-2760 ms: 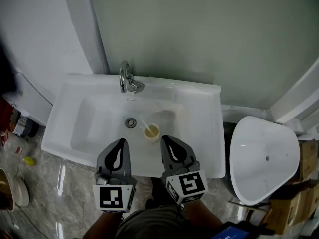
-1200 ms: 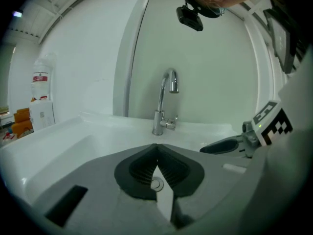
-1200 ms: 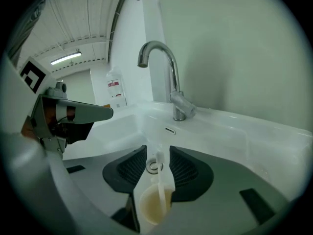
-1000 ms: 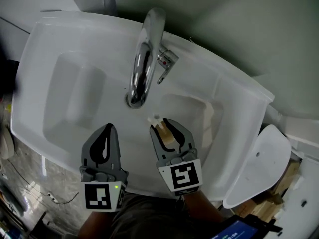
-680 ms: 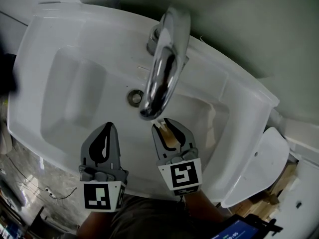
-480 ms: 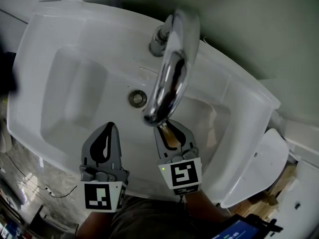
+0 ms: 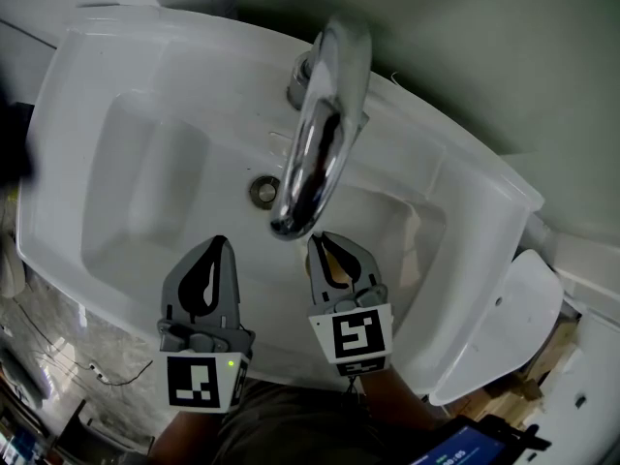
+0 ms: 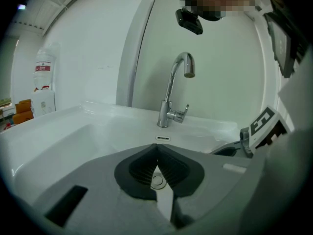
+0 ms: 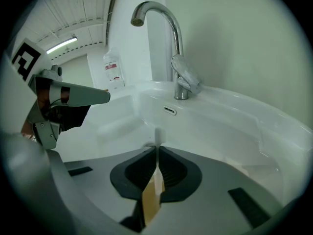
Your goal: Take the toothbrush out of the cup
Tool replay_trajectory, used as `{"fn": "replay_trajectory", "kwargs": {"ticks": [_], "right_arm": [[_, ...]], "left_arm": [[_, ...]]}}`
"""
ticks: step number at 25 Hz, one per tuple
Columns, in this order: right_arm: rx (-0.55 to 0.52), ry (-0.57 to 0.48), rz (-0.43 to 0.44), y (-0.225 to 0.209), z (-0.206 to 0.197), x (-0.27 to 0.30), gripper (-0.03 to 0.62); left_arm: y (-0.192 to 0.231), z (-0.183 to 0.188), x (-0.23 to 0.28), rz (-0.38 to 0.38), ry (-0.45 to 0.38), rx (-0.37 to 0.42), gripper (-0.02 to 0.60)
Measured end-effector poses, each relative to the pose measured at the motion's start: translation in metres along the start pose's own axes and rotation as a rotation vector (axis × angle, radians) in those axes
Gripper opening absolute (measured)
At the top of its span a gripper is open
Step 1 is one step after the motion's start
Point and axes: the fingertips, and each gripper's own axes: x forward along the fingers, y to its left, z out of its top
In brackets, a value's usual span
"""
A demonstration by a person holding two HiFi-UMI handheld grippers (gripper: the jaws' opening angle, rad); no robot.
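The white ceramic washbasin (image 7: 116,163) is smooth and sloped, so anything dropped would likely slide towards the drain. The curved chrome tap (image 7: 315,153) arches right over the working spot, and in the head view its spout hangs just above the right hand-held gripper (image 7: 325,240). A straight upward pull could knock the load against it.

The left hand-held gripper (image 7: 219,244) sits beside the right one, jaws pressed together on nothing, so nothing steadies the tan translucent plastic cup (image 9: 151,199). If the brush drags on the rim, the cup could tip or lift along with it.

The right hand-held gripper's jaws have just been closing and now pinch the slim white plastic toothbrush (image 9: 157,135) by its stem. The hold is narrow, so the brush may swivel or slip. The brush stands in the cup, clamped between the jaws. Its white end pokes out just past the jaw tips, and the cup sits directly below them.
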Motion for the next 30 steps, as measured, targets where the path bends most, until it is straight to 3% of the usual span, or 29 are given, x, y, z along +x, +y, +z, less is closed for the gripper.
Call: {"fn": "replay_trajectory", "kwargs": {"ticks": [16, 26, 30], "right_arm": [[0.015, -0.151, -0.045, -0.006, 0.040, -0.047, 0.023], [0.016, -0.307, -0.093, -0.003, 0.089, -0.102, 0.023], [0.017, -0.414, -0.118, 0.002, 0.120, -0.135, 0.023]], "left_arm": [[-0.029, 0.043, -0.023, -0.030, -0.079, 0.057, 0.011], [-0.054, 0.086, -0.051, -0.091, -0.142, 0.115, 0.011], [-0.065, 0.113, -0.069, -0.117, -0.211, 0.141, 0.011]]}}
